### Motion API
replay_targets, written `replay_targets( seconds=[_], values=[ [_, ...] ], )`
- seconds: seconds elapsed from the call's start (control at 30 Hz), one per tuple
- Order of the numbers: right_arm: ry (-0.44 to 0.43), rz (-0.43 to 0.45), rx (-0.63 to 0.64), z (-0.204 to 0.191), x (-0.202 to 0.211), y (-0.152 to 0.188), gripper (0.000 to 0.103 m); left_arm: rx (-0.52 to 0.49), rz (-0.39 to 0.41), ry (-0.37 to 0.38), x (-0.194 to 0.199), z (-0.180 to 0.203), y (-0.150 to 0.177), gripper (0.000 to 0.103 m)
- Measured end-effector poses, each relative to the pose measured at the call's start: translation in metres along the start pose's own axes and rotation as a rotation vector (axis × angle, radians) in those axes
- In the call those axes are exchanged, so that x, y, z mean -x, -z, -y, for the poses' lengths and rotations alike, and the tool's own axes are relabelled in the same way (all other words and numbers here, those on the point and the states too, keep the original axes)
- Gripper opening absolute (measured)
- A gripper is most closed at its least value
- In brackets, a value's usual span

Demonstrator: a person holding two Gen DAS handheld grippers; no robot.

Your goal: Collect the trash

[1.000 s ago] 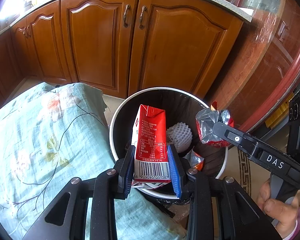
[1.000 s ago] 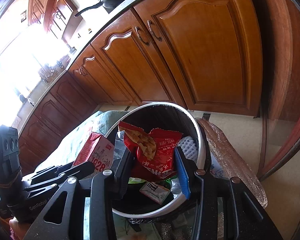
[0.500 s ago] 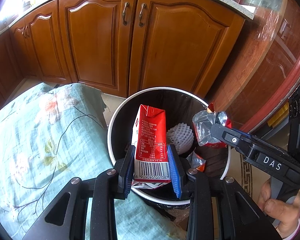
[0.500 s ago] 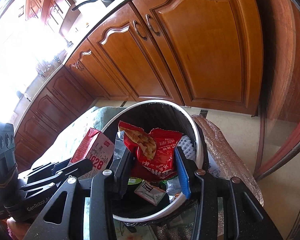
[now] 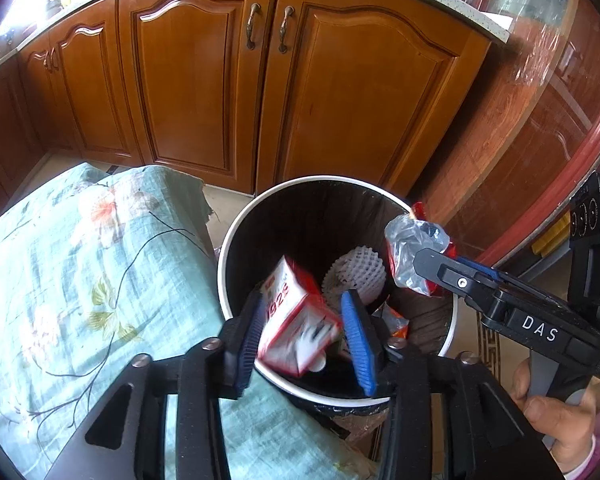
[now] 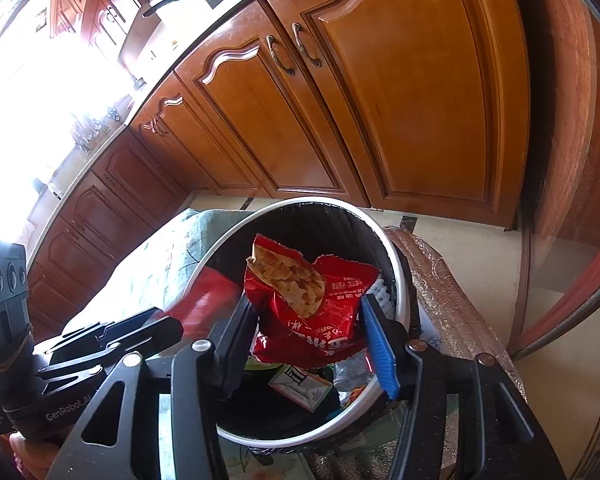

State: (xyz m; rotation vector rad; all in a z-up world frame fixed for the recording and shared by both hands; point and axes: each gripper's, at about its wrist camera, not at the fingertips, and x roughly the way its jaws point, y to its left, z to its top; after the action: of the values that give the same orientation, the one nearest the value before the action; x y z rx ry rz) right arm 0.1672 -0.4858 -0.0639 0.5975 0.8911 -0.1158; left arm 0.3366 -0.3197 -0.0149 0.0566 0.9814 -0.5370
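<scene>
Two grippers are over the round white-rimmed trash bin with the black liner (image 5: 236,240), and both are letting go. Your left gripper (image 5: 306,334) is opening its fingers: the red and white milk carton (image 5: 296,320) sits tilted and blurred between the blue pads, no longer squeezed, just above the bin's near rim. Your right gripper (image 6: 314,334) is opening too, with the crumpled red snack bag (image 6: 312,304) loose between its fingers, over the bin's mouth; I cannot tell if a pad touches it. Down inside the bin lie a white foam fruit net (image 5: 356,278) and a small white and green carton (image 6: 300,386). Beside the bin on your left spreads the pale green floral cloth (image 5: 80,280), and behind it stand the brown wooden cabinet doors (image 5: 260,100). Your hand (image 5: 556,420) shows at the right gripper's handle.
</scene>
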Motion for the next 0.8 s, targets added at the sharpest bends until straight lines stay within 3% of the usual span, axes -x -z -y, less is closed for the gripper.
replay_targets(
  seconds=[0.13, 0.43, 0.8],
  values=[
    [-0.014, 0.004, -0.012, 0.0, 0.001, 0.002, 0.068, 0.017, 0.03, -0.002, 0.016, -0.009, 0.007, 0.048],
    [-0.034, 0.018, -0.014, -0.011, 0.006, 0.013, 0.075, 0.1, 0.074, 0.01, 0.054, -0.04, 0.047, 0.054],
    [-0.039, 0.108, -0.031, -0.034, 0.036, 0.066, 0.087, 0.188, 0.144, 0.015, 0.107, -0.064, 0.117, 0.067]
  ],
)
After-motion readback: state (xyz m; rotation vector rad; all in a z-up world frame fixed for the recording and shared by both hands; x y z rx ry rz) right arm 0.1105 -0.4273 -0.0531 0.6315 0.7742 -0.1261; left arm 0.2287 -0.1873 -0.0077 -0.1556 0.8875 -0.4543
